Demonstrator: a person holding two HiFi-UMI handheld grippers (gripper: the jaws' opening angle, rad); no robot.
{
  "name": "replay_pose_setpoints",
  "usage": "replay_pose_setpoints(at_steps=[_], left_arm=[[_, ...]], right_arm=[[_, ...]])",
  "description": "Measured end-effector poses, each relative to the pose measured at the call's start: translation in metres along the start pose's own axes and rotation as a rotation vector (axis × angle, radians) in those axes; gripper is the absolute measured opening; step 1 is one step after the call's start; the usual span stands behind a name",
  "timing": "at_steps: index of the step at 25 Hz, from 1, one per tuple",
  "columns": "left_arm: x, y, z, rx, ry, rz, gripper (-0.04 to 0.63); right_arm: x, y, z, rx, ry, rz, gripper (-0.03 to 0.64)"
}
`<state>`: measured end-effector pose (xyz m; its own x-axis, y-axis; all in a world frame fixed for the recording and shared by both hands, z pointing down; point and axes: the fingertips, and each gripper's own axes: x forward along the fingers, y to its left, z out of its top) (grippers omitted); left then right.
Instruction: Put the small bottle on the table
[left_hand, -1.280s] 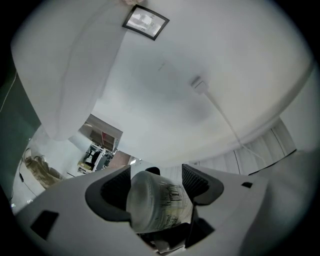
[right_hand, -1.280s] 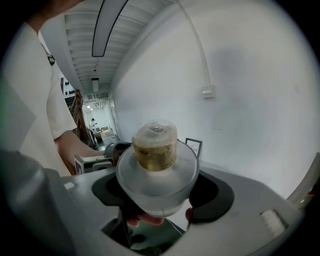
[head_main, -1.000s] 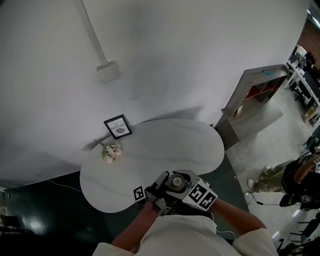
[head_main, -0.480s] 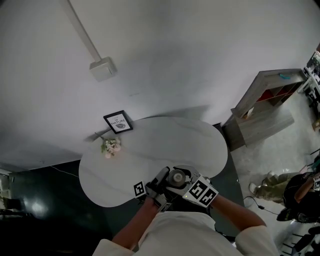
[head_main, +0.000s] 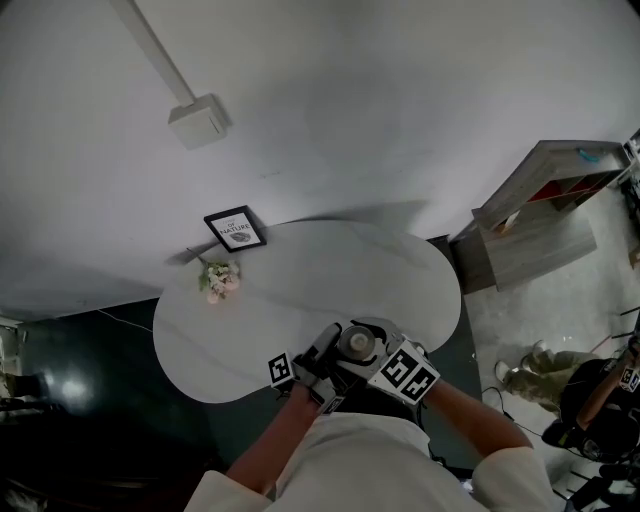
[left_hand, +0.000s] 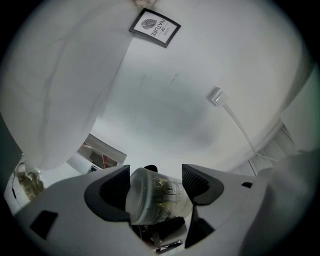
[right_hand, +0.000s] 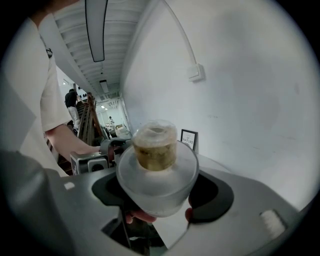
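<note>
While both tools meet close in front of the person's chest, the small bottle (head_main: 357, 343) sits between them, its round cap facing up in the head view. It shows over the near edge of the pale, rounded worktop (head_main: 300, 290); whether it touches the surface cannot be told.

From its own view, the left tool (left_hand: 154, 182) has its two dark pads closed in on the bottle's printed, translucent body, which lies tilted across the gap. The right tool (right_hand: 157, 187) also has its jaws drawn in against the bottle's wide body on both sides, with the yellowish neck and clear cap rising above them. A fingertip (right_hand: 134, 216) of the person shows just under the bottle there.

On the far left part of the worktop a small framed picture (head_main: 235, 228) leans at the white wall, and a little bunch of pink flowers (head_main: 218, 281) lies just near of it. Off to the right, a grey shelf unit (head_main: 540, 205) stands on the floor, well apart from the worktop.
</note>
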<state>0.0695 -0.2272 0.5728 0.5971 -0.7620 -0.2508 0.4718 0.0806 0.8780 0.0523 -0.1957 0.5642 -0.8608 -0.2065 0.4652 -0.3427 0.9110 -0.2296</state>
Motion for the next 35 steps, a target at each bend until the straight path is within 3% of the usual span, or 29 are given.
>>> replay_pose_setpoints(at_steps=[19,30,35], left_arm=[[-0.025,0.035,0.1,-0.032,-0.047,0.117,0.321],[-0.049,0.055,0.165,-0.041,-0.095,0.166,0.321],[-0.05,0.062,0.178,-0.018,-0.077,0.185,0.321]], right_arm=[[0.081,-0.09,-0.013,0.069,0.027,-0.117,0.348],[0.137,-0.151,-0.066,0.12,0.052,-0.197,0.348],[0.155,-0.178,-0.093,0.125,0.068,-0.259,0.348]])
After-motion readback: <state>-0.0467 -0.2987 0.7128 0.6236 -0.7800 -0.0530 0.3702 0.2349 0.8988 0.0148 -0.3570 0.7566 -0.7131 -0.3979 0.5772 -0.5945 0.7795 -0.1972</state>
